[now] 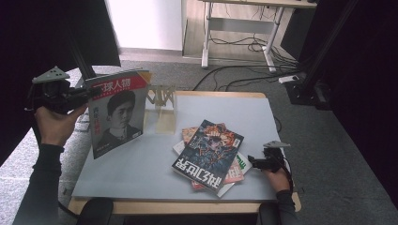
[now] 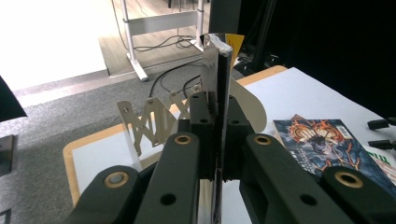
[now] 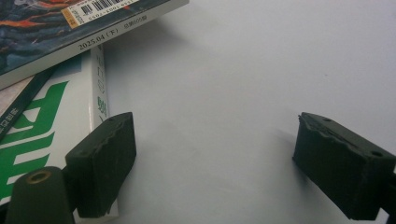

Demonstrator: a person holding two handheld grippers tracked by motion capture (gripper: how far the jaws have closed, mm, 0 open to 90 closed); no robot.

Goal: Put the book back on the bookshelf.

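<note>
Clamping the spine edge of a magazine (image 1: 117, 112), the left gripper (image 1: 89, 93) has its jaws squeezed tight on it and holds it upright over the table's left side, just beside a pale folding book rack (image 1: 162, 105). The cover's got a red banner with white Chinese title characters on top and a black-and-white portrait of a person in a dark jacket below; in the left gripper view you mostly see its thin edge (image 2: 217, 93) standing straight up between the pads. Over on the other side, the right gripper (image 1: 256, 162) rests low on the table with its jaws spread wide, grasping nothing, one pad (image 3: 105, 158) right against the edge of a green-lettered magazine (image 3: 42, 135) at the bottom of a messy stack (image 1: 211, 154). The tabletop (image 1: 141, 173) is light grey with a wood rim, sitting on grey carpet (image 1: 338, 154) with cables (image 1: 234, 75) trailing toward a desk frame (image 1: 244, 33) at the back.
</note>
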